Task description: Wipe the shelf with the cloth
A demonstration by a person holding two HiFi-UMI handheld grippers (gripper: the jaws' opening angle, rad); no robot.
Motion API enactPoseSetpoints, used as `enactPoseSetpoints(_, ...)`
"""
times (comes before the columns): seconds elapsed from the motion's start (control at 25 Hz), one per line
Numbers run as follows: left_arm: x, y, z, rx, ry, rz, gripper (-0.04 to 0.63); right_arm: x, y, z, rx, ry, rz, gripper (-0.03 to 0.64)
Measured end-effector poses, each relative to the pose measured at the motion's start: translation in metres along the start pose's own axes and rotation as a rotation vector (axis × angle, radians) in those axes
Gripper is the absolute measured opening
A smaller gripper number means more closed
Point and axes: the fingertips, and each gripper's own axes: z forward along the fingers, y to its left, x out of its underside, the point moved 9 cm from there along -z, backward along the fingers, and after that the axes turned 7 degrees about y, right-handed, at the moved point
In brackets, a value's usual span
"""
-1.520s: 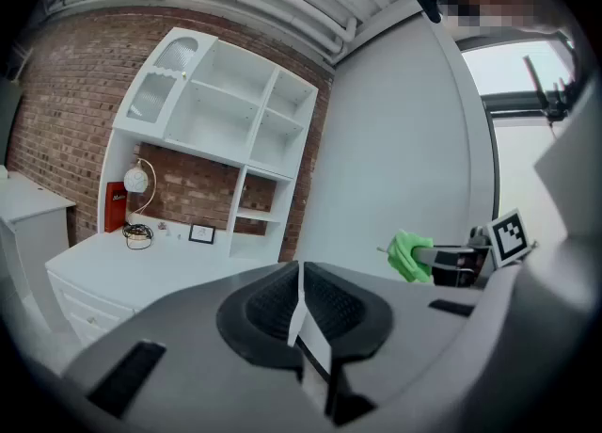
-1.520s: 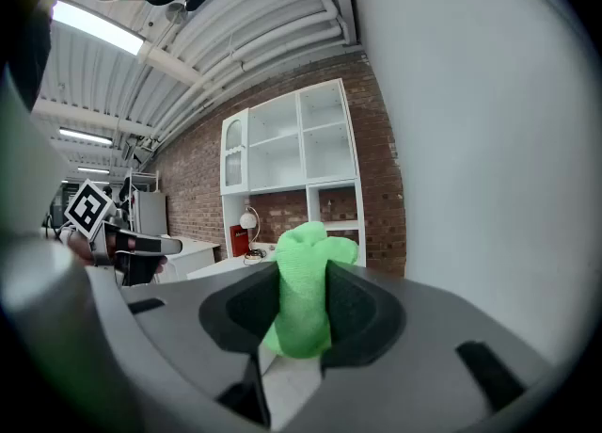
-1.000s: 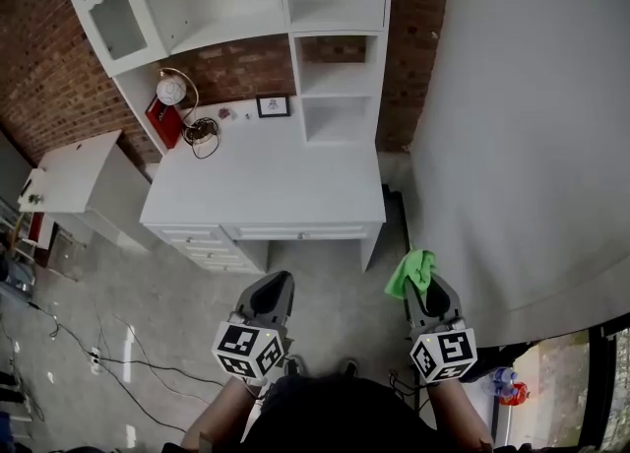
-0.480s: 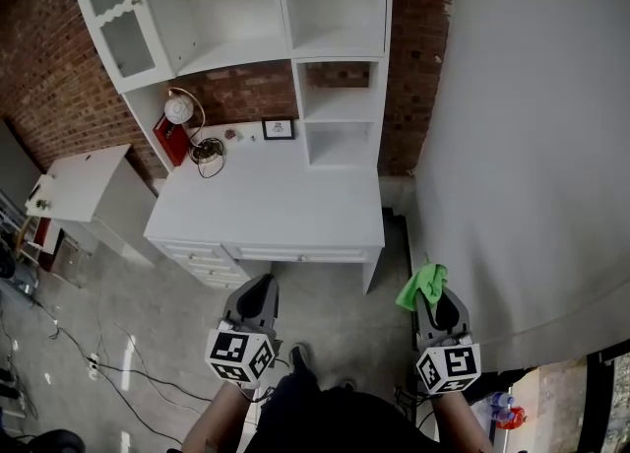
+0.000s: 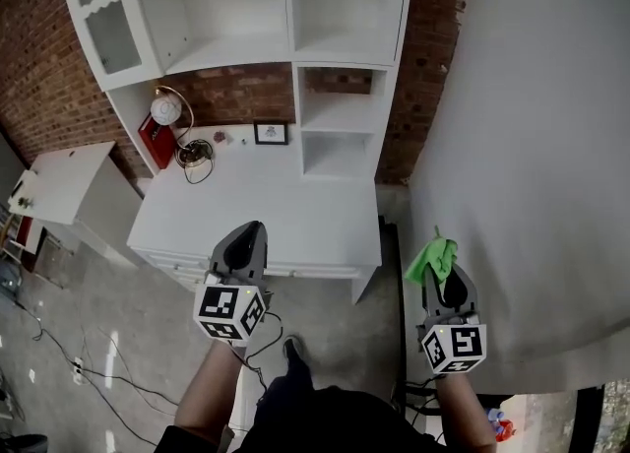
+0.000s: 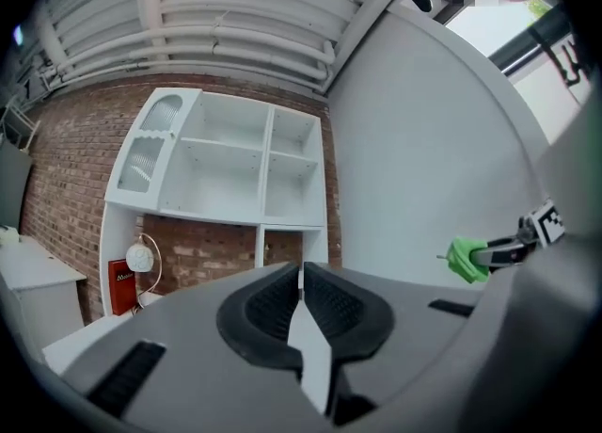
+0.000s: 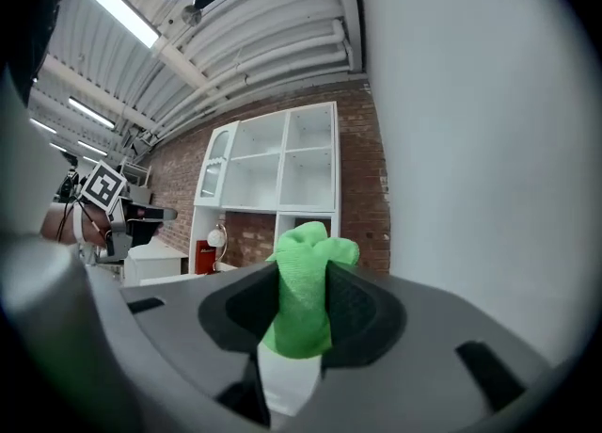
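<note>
**Grippers held before the shelf, cloth in the right one**

The right gripper [image 5: 441, 276] had its jaws clamped on a green cloth [image 5: 433, 257], which bunched up and stuck out past the tips, close to a white wall [image 5: 532, 126]. The left gripper [image 5: 245, 236] had its jaws together with nothing between them; in the head view it showed over the front edge of a white desk [image 5: 295, 205]. The shelf [image 5: 340, 52] stood at the back of the desk against brick [image 5: 236, 92], well apart from the cloth. A round lamp [image 5: 165, 106], a red item [image 5: 148, 136] and a small framed picture [image 5: 270, 132] sat on the desk below the shelf.
</note>
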Motion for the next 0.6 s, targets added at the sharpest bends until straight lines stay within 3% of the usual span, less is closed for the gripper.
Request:
enactPoseSetpoints(0.28, -0.007, 0.068, 0.066, 0.023, -0.022, -0.059, 0.018, -0.025, -0.003, 0.085, 0.091, 0.006, 0.034, 0.124)
enactPoseSetpoints(0.6, -0.003, 0.142, 0.126, 0.068, -0.011, -0.11, 0.018, -0.042, 0.029, 0.178, 0.101, 0.06, 0.019, 0.124)
